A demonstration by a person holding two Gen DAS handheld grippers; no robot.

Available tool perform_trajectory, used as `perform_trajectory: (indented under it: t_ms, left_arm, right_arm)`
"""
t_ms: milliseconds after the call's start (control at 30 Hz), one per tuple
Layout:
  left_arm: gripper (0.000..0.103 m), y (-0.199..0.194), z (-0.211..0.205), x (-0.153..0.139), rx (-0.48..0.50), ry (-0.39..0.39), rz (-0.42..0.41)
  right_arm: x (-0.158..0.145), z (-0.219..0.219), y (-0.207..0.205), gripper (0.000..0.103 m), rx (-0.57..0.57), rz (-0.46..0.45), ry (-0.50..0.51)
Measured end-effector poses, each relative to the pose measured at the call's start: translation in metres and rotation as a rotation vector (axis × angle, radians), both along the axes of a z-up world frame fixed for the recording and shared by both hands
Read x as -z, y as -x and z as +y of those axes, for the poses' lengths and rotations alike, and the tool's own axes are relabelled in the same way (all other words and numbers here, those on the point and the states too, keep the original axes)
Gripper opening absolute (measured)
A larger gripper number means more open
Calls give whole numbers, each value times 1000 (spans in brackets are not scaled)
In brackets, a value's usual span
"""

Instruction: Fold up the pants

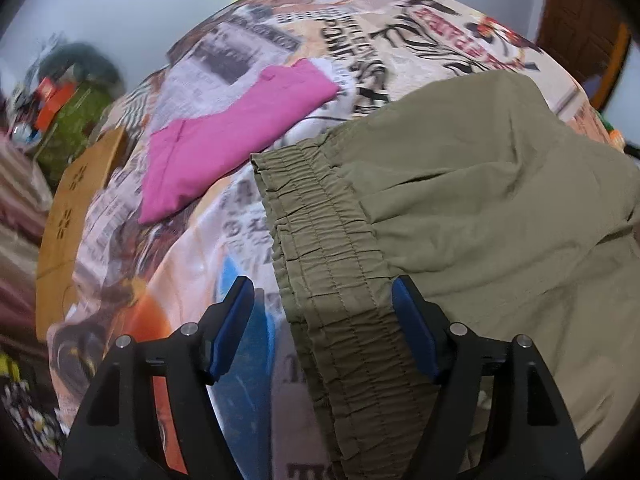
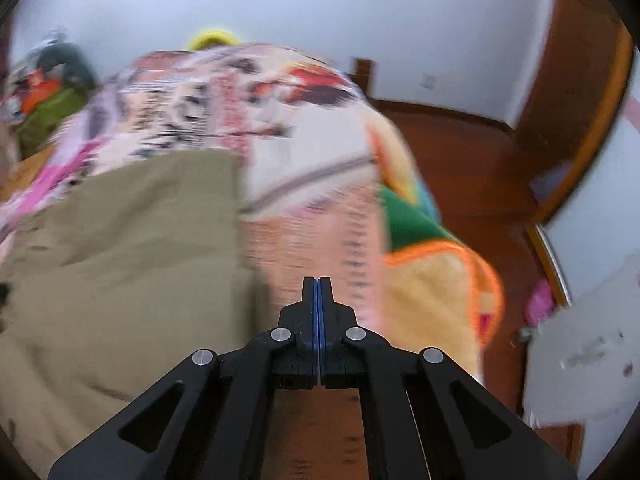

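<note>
Olive-green pants (image 1: 472, 208) lie on a bed with a newspaper-print cover (image 1: 248, 48). Their elastic waistband (image 1: 332, 264) runs toward me between the open jaws of my left gripper (image 1: 322, 300); the blue pads stand wide apart on either side of the band, not clamping it. In the right wrist view the pants (image 2: 120, 248) fill the lower left, blurred. My right gripper (image 2: 318, 280) is shut and empty, just right of the pants' edge, over the bed cover (image 2: 312, 216).
A folded pink garment (image 1: 236, 136) lies on the bed beyond the waistband. A wooden board (image 1: 76, 208) and clutter (image 1: 60, 96) sit left of the bed. A plush orange-edged blanket (image 2: 432, 276), wooden floor (image 2: 472, 168) and door (image 2: 576, 92) are to the right.
</note>
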State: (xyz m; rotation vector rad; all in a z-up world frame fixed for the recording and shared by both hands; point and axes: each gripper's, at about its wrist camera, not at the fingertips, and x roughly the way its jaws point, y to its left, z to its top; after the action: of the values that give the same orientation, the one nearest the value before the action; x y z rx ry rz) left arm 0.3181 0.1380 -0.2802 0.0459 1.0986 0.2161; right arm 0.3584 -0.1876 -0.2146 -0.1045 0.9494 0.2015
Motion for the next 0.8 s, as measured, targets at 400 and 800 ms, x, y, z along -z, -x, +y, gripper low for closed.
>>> perform_trajectory:
  t_ms: [400,800]
  left_arm:
    - [73,12,14,-59,-27,-26,-122]
    - [76,-38,42,-43,-54,69,-87]
  right_arm:
    - [-53,-10,18,13,-69,-59,-102]
    - [-59,71,-18,45,-220,-66,-165]
